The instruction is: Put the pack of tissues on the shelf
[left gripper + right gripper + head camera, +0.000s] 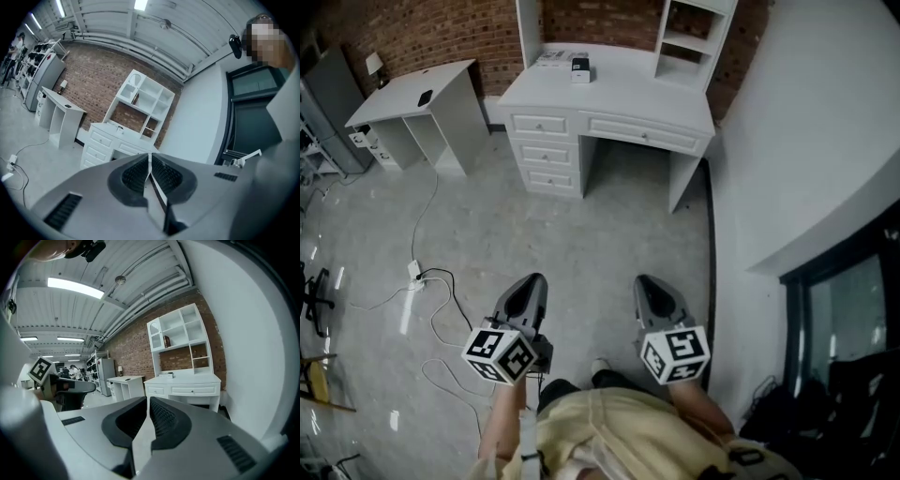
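While both are closed on nothing, left gripper (pixel 529 289) and right gripper (pixel 652 289) face the white desk (pixel 628 86)

Bright, even light from ceiling strip lamps (pixel 75 288) — strong fisheye bending at edges, dark vignetted corners.

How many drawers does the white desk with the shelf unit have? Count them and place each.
4. The top drawer, middle drawer and bottom drawer are stacked in the desk pedestal. A wide drawer spans the kneehole. Unseen sides could hide more.
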### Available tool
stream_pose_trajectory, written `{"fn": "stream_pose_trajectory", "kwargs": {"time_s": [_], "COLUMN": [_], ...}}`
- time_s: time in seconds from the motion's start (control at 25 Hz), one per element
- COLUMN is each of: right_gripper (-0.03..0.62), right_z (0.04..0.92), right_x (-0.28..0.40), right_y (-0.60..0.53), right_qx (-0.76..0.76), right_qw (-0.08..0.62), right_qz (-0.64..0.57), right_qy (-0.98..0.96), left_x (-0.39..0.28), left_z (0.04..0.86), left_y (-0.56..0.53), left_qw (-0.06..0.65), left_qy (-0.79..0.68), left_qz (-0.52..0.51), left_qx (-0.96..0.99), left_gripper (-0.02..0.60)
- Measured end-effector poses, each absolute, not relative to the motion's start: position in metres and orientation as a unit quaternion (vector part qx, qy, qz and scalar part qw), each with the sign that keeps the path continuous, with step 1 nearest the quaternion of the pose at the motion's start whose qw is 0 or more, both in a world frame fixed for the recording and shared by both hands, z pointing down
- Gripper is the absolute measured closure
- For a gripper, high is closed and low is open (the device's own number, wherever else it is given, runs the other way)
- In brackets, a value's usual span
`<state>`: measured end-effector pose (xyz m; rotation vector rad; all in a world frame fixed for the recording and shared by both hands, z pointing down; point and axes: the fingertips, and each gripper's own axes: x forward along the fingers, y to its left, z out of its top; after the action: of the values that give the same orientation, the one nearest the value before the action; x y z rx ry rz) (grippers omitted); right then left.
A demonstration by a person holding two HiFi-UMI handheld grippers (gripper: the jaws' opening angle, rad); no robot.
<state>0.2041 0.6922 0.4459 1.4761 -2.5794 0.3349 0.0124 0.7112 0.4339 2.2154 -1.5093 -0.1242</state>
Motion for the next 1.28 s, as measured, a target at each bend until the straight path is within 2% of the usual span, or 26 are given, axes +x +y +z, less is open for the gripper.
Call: {"fn": "stream_pose_trajectory", "kwargs": {"time_s": [0.24,0.4,0.44,0.56,0.64,0.84,1.28], "right_gripper": [0.586,0.585,0.578,0.503,0.490,0.471,0.429], "right_z": [0.454,0.452,0.453,0.461,0.466,0.465,0.460], "right_x": [0.224,0.219,0.215,0.197,0.187,0.154,0.084], "right_y": [0.659,0.635,0.629,0.608,0.590,0.529,0.387], "right_qx": [0.508,0.502,0.498,0.485,0.487,0.494,0.504], "right_qw": [0.070,0.074,0.076,0.083,0.088,0.092,0.093], "right_qz": [0.118,0.115,0.114,0.114,0.121,0.122,0.132], "right_qy": [-0.850,-0.854,-0.856,-0.863,-0.860,-0.856,-0.848], "left_x": [0.043,0.046,0.044,0.039,0.035,-0.002,-0.090], "left_z": [0.423,0.416,0.416,0.421,0.431,0.438,0.441], "left_y": [0.666,0.637,0.627,0.595,0.574,0.514,0.396], "left_qw": [0.149,0.156,0.156,0.146,0.148,0.178,0.162], "left_qy": [-0.538,-0.539,-0.541,-0.536,-0.522,-0.509,-0.517], "left_qz": [0.023,0.014,0.012,0.024,0.033,0.024,0.049], "left_qx": [0.829,0.827,0.827,0.831,0.839,0.842,0.839], "left_gripper": [0.578,0.578,0.578,0.578,0.578,0.578,0.577]}}
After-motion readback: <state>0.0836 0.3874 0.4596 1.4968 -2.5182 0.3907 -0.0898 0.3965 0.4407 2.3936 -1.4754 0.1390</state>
